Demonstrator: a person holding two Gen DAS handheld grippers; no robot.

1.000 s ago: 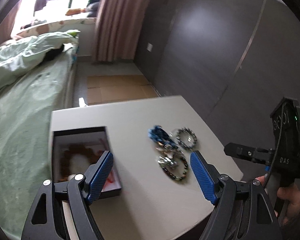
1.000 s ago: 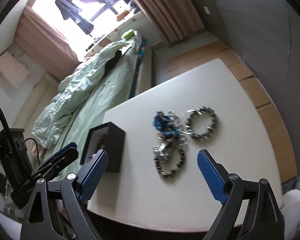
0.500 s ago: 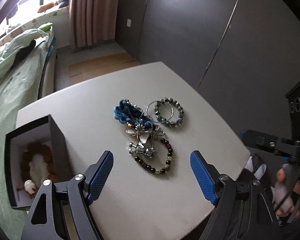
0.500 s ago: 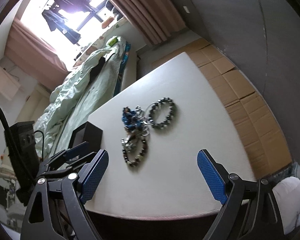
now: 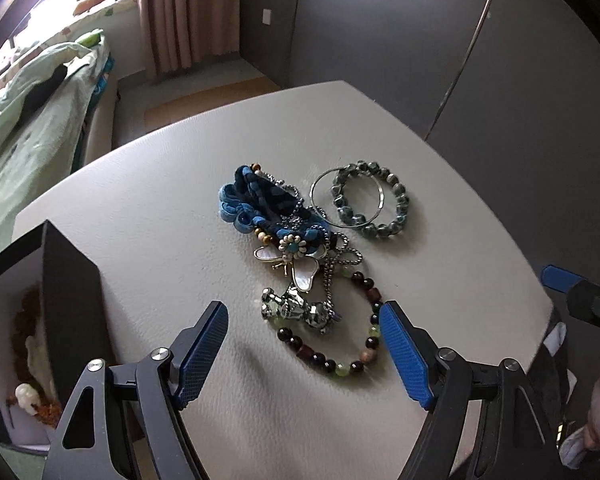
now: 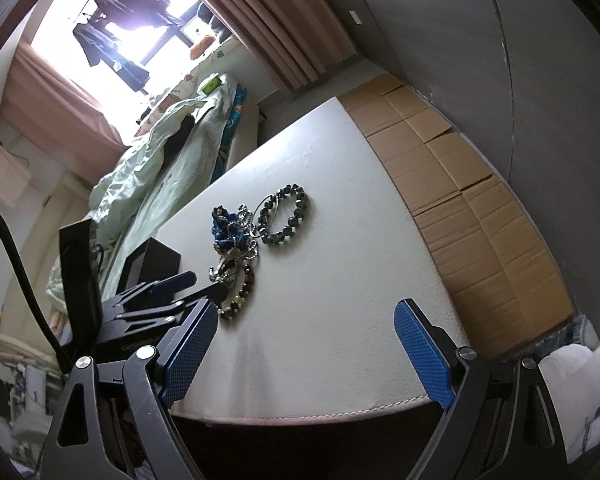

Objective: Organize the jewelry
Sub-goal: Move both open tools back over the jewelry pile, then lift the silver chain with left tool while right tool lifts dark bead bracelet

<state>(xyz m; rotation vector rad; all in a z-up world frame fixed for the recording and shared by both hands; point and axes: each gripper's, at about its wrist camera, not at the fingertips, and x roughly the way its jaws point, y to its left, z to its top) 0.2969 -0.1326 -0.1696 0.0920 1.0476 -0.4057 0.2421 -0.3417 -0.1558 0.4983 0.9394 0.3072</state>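
We are holding the left gripper (image 5: 302, 344) wide open and empty, low over the table (image 5: 148, 216), tilting down. Just ahead, between its fingers, the multicolour bead bracelet (image 5: 340, 344) is lying, tangled piled jewelry running away beyond it, box (image 5: 60, 300) at near left. Our right gripper (image 6: 306, 338), also spread open, is hanging farther back.

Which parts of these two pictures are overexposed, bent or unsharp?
Right wrist view: the window is overexposed and the table edge curves from the fisheye lens. Left wrist view: the jewelry pile is sharp, light is even, and the wall seams bow.
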